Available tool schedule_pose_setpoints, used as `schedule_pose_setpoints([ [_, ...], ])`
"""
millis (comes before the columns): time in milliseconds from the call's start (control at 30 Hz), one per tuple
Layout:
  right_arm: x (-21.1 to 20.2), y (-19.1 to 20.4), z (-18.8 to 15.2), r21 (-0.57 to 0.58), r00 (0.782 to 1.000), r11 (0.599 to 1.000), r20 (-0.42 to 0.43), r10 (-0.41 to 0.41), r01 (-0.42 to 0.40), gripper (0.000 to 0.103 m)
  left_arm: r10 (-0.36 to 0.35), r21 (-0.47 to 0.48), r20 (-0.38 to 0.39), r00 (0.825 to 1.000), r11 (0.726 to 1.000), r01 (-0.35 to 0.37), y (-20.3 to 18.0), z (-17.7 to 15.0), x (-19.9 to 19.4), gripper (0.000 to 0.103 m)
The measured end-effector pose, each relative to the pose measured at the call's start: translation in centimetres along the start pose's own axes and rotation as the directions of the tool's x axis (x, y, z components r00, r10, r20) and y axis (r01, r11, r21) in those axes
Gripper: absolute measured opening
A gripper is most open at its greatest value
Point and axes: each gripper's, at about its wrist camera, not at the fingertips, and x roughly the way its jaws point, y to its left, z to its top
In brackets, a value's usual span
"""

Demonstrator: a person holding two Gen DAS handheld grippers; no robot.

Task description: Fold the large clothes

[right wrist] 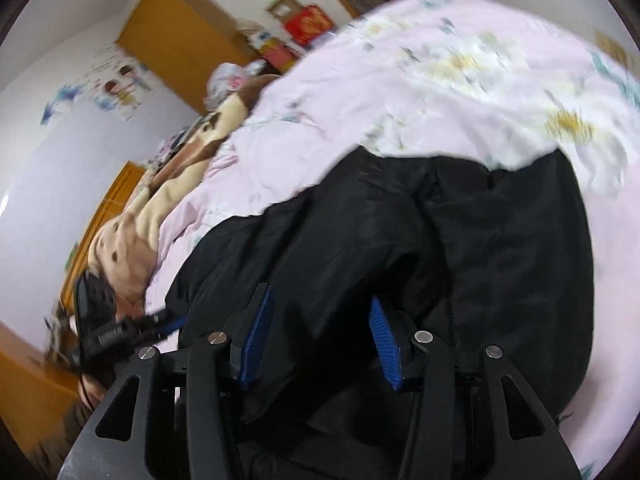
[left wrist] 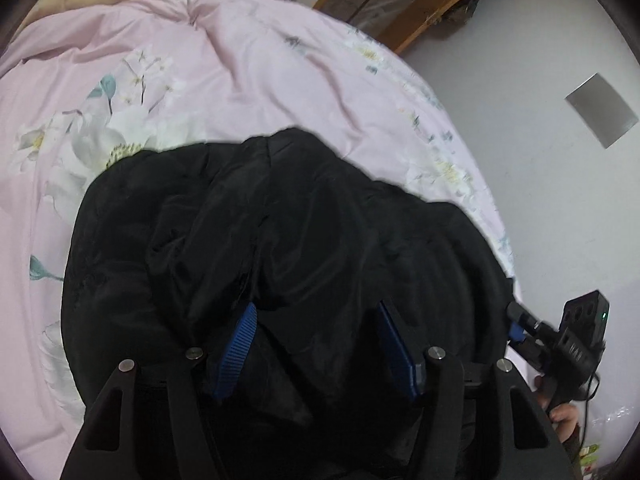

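A large black jacket [left wrist: 280,232] lies bunched on a pink floral bedspread [left wrist: 200,60]. My left gripper [left wrist: 316,320] hovers over the jacket's near part with its blue-padded fingers [left wrist: 240,344] spread wide; black cloth lies between and under them. In the right wrist view the same jacket [right wrist: 500,260] fills the lower half. My right gripper [right wrist: 320,316] is also open, blue pads [right wrist: 382,340] apart, with a fold of the jacket between them. The other gripper shows at the left edge of the right wrist view [right wrist: 104,320] and at the right edge of the left wrist view [left wrist: 572,332].
A brown and cream blanket [right wrist: 132,232] lies along the bed's far side. Wooden furniture [right wrist: 180,28] and red boxes [right wrist: 308,22] stand by the wall. The bed's edge [left wrist: 492,200] drops to a pale floor [left wrist: 540,160] on the right of the left wrist view.
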Motion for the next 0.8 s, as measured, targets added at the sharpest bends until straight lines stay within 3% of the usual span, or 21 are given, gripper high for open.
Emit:
schedule_pose_setpoints([
  [33,-0.3,-0.2,0.0,0.008,1.0,1.0,0.004,-0.003,0.003,0.043,0.006,0.003,0.0,1.0,1.0,-0.006,0.1,0.0,0.1,0.061],
  [67,-0.6,-0.2,-0.1,0.006,0.999,1.0,0.027,-0.019,0.018,0.029,0.013,0.005,-0.001,1.0,1.0,-0.013,0.0,0.0,0.2,0.061],
  [100,-0.8,-0.1,-0.1,0.002,0.999,1.0,0.049,-0.019,0.019,0.005,0.016,0.008,-0.002,1.0,1.0,-0.016,-0.1,0.0,0.2,0.061],
  [133,-1.6,0.3,-0.4,-0.009,0.996,1.0,0.084,0.008,-0.007,0.005,0.016,0.001,0.004,1.0,1.0,-0.016,0.0,0.1,0.2,0.061],
  [267,-4.7,2.5,-2.3,-0.105,0.978,0.994,0.211,0.001,0.022,0.004,-0.012,-0.037,-0.003,1.0,0.999,0.011,1.1,0.2,0.2,0.06],
  [400,-2.2,0.6,-3.8,-0.078,0.983,0.989,0.138,-0.117,0.129,0.004,-0.004,-0.05,-0.004,1.0,0.999,0.004,1.6,-0.1,0.4,0.06],
  [567,-0.8,-2.4,-3.5,0.019,0.995,0.997,0.066,-0.072,0.07,0.005,0.043,0.003,-0.008,0.999,0.999,-0.043,0.9,-0.3,0.1,0.06],
  [633,-1.2,-1.6,-3.2,-0.017,0.995,0.996,0.044,-0.089,0.09,0.013,0.04,0.011,0.014,0.999,0.999,-0.041,0.1,-0.3,-0.6,0.059],
  [700,-3.0,-0.1,-3.3,-0.102,0.987,0.984,0.083,-0.138,0.146,0.023,0.052,0.068,0.051,0.997,0.996,-0.055,-0.9,-0.5,-2.0,0.06],
  [800,-5.5,2.7,-3.5,-0.234,0.969,0.947,0.16,-0.187,0.222,0.03,0.061,0.137,0.114,0.992,0.988,-0.077,-2.2,-0.7,-4.5,0.06],
])
